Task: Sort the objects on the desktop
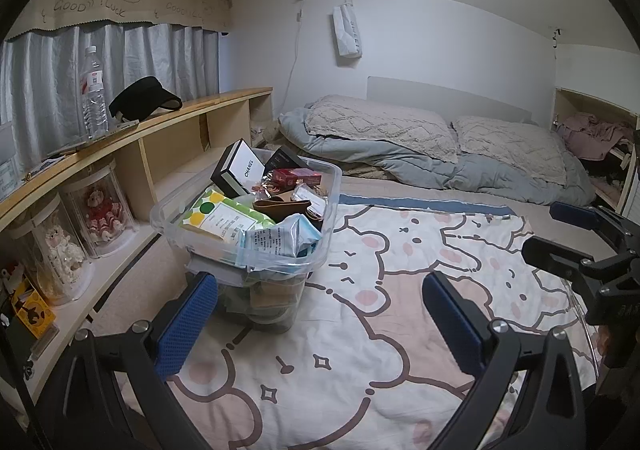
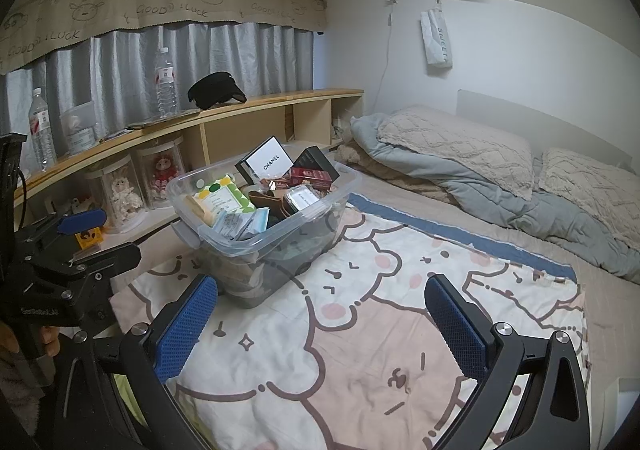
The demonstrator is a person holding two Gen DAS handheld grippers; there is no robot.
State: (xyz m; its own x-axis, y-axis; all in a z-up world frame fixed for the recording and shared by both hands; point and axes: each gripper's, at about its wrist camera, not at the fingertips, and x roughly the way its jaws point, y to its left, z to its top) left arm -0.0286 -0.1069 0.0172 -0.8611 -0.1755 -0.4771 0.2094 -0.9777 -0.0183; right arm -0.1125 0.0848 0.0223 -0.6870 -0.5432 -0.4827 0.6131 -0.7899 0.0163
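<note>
Both fisheye views look forward and slightly downward along their own blue-padded fingers, low over a cartoon-bear printed blanket (image 1: pixel 360 330) on a bed. The left wrist view sits near the clear plastic storage bin (image 1: pixel 256 250), at centre left of the frame, with the right gripper (image 1: pixel 560 234) at its right edge. The right wrist view stands somewhat farther back, with the left gripper (image 2: pixel 96 234) at its left edge. Both share the bin, blanket, curved wooden shelf (image 1: pixel 168 117), grey curtain (image 2: pixel 160 49) and pillows (image 2: pixel 460 145).
</note>
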